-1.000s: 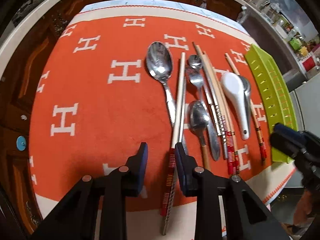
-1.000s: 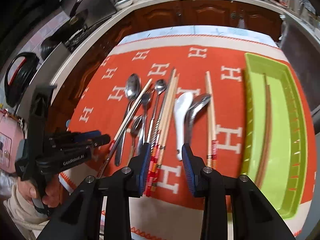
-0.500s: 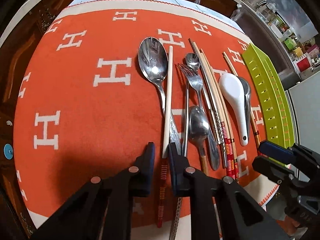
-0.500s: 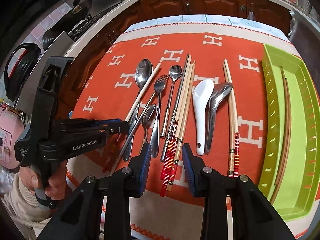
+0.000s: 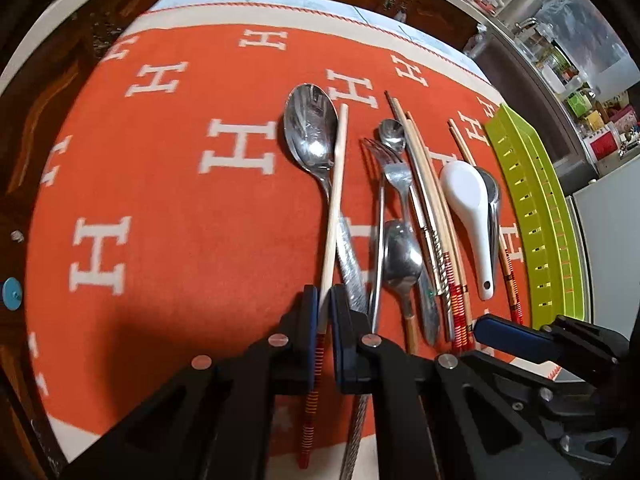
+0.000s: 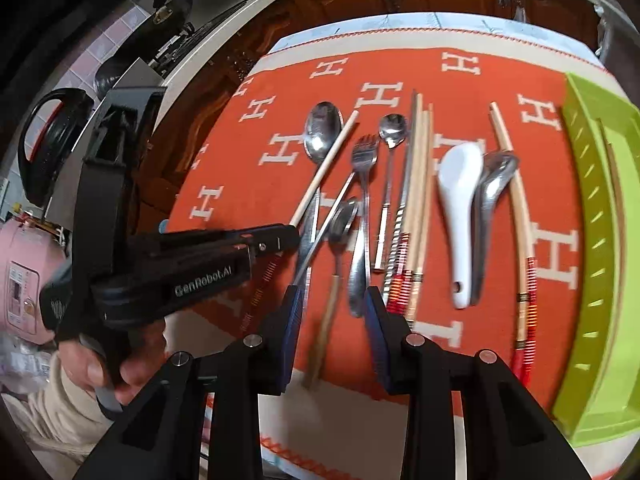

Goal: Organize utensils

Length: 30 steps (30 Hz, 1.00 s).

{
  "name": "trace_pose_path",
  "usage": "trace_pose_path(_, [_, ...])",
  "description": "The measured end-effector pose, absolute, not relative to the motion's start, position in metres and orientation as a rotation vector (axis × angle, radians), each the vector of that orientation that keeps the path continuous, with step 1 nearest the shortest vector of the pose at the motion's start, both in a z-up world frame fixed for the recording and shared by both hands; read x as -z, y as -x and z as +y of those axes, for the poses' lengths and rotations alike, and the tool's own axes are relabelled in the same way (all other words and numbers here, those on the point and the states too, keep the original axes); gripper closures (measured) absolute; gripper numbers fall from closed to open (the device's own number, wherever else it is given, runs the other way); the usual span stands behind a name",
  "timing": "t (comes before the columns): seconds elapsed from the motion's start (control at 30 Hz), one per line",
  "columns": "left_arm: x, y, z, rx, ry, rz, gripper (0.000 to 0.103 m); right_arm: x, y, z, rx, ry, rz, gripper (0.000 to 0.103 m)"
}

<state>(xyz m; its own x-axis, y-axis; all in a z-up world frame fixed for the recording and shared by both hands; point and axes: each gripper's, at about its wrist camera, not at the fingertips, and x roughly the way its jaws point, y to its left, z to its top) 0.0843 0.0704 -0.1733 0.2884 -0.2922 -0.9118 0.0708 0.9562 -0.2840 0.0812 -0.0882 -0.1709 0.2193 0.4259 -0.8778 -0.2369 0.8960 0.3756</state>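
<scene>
Sorting barely begun: lime-green slotted plastic tray holds only a chopstick or two, other utensils still on the orange H-patterned cloth; left gripper jaws just closed on pale red-banded wooden chopstick, right gripper jaws part-open, empty.

Left gripper jaws have just closed, pointing steeply down; right gripper jaws stand apart.
</scene>
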Motion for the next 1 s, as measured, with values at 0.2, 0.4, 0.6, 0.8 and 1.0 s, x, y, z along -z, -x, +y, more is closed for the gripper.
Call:
trace_pose_path(0.2, [0.165, -0.063, 0.092, 0.201, 0.209, 1.23, 0.1, 0.188, -0.084, -0.066, -0.476, -0.211, 1.311, 0.07])
trace_pose_path(0.4, [0.164, -0.047, 0.118, 0.157, 0.217, 1.205, 0.1, 0.204, -0.085, -0.033, -0.472, -0.159, 1.32, 0.084])
trace_pose_path(0.6, [0.173, -0.04, 0.133, 0.13, 0.214, 1.215, 0.1, 0.216, -0.084, -0.017, -0.479, -0.142, 1.325, 0.09])
trace_pose_path(0.8, [0.175, -0.039, 0.136, 0.124, 0.221, 1.193, 0.099, 0.216, -0.084, 0.004, -0.44, -0.03, 1.274, 0.09])
trace_pose_path(1.0, [0.175, -0.038, 0.137, 0.126, 0.26, 1.175, 0.097, 0.214, -0.08, 0.016, -0.418, 0.052, 1.236, 0.089])
